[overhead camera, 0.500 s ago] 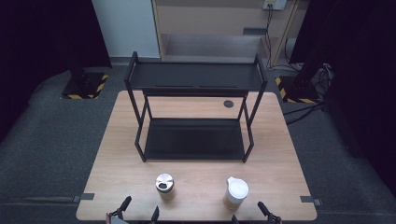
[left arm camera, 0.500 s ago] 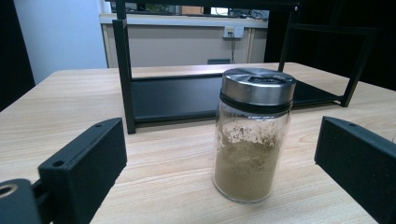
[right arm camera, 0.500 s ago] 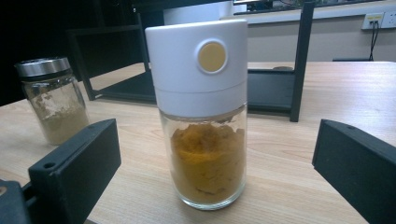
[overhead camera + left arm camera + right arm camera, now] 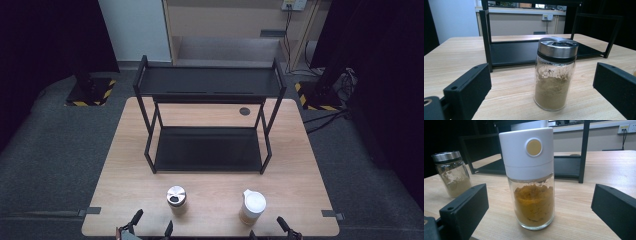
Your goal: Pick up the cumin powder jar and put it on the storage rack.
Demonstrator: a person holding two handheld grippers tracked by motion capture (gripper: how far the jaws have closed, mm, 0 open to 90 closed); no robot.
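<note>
Two hand-held grippers at the near edge of a wooden worktop (image 4: 210, 200), each facing one spice jar.

Left hand-held gripper (image 4: 150, 224): held low and level just above the worktop surface, jaws spread wide. In the left gripper view the metal-lidded jar (image 4: 554, 73), part-filled with pale brown powder, stands upright just ahead of the jaw tips and between their lines, touching neither.

Right hand-held gripper (image 4: 267, 226): likewise low and level, jaws spread wide. In the right gripper view the white-capped jar (image 4: 531, 176), holding orange powder, stands upright ahead of the gap, clear of both jaws.

Open room: both jars stand near the worktop's front edge, well apart from each other, with bare wood on every side of them.

Surroundings: a black two-tier rack (image 4: 209, 117) occupies the middle and back of the worktop; its lower shelf lies just above the wood behind the jars, and its front posts stand at either end of that shelf. A round grommet (image 4: 244, 111) sits in the worktop behind the rack.
</note>
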